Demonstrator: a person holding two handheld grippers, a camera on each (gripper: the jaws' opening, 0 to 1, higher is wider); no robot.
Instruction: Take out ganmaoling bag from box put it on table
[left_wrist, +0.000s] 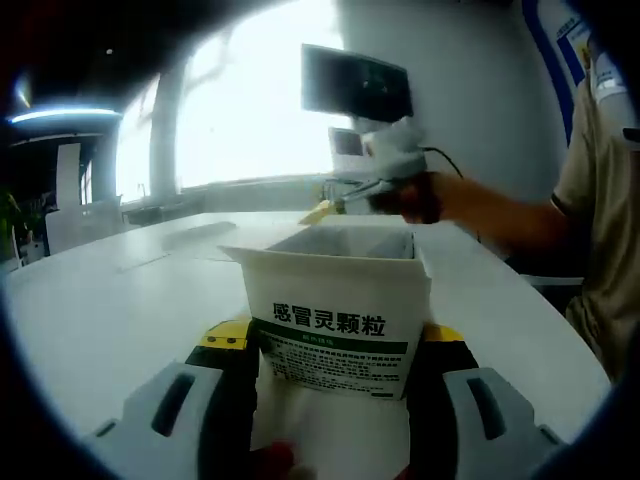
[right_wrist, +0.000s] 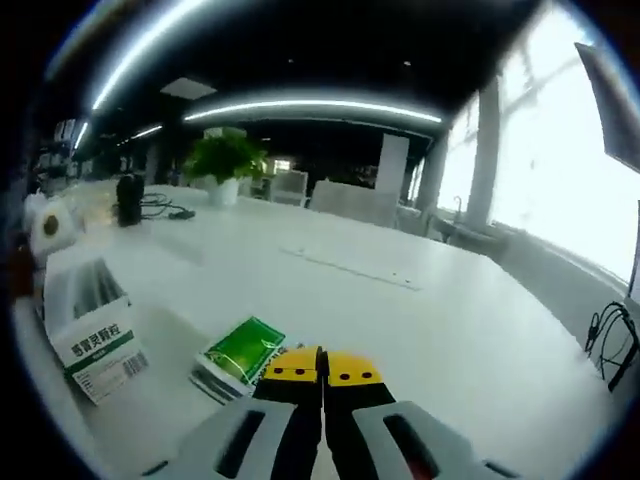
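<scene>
In the left gripper view the box (left_wrist: 335, 320) stands on the table (left_wrist: 110, 300) between the jaws. In the right gripper view the ganmaoling bag (right_wrist: 238, 352) lies on the table just left of the jaws, the box farther left.

fingers (right_wrist: 300, 372): yellow tips, black pads, grey bodies | person's shirt (left_wrist: 600, 170): beige, apparently short-sleeved

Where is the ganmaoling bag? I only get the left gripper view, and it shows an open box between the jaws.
Observer: In the right gripper view a green bag lies flat on the white table, outside the box.
Operator: Is the other gripper holding it?
Observer: No. The right gripper sits beside the bag, with its jaws pressed together and nothing between them.
Operator: Anything else over there?
Observer: A potted plant stands at the table's far end.
</scene>
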